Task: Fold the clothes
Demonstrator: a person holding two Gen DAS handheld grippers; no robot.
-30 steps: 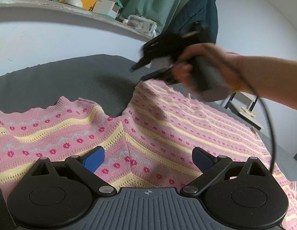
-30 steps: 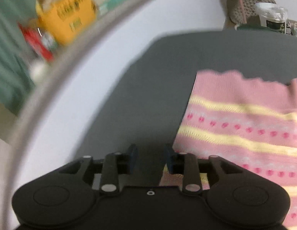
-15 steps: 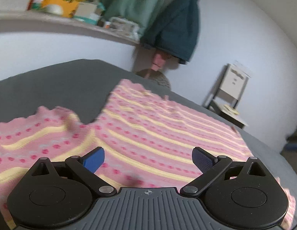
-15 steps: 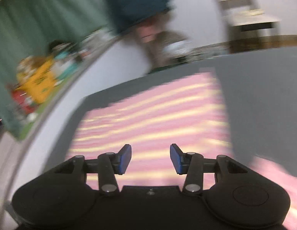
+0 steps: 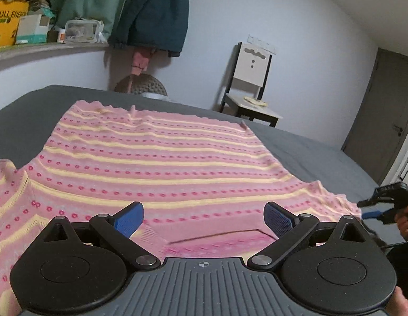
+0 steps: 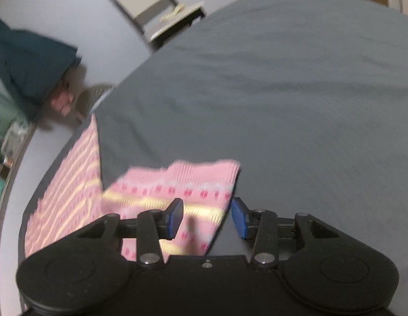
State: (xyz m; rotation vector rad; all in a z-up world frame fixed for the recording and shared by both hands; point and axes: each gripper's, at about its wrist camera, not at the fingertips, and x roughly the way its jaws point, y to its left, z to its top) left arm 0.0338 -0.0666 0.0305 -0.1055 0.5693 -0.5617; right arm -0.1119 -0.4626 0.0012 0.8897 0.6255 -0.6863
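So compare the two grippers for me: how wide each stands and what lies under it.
The left gripper stands wide open; the right gripper is open too, but with a narrower gap. The left hangs over the middle of the pink sweater; the right is at the sweater's sleeve end, beside the bare grey bed cover. Both have blue pads and hold nothing.

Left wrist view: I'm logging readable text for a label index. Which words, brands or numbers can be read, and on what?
"FULL ENERG", cut off by a white box in front: on the yellow box on the shelf.
Small print low on the yellow box: too small to read.
White box: print too small to read.
Right wrist view: no text can be read.
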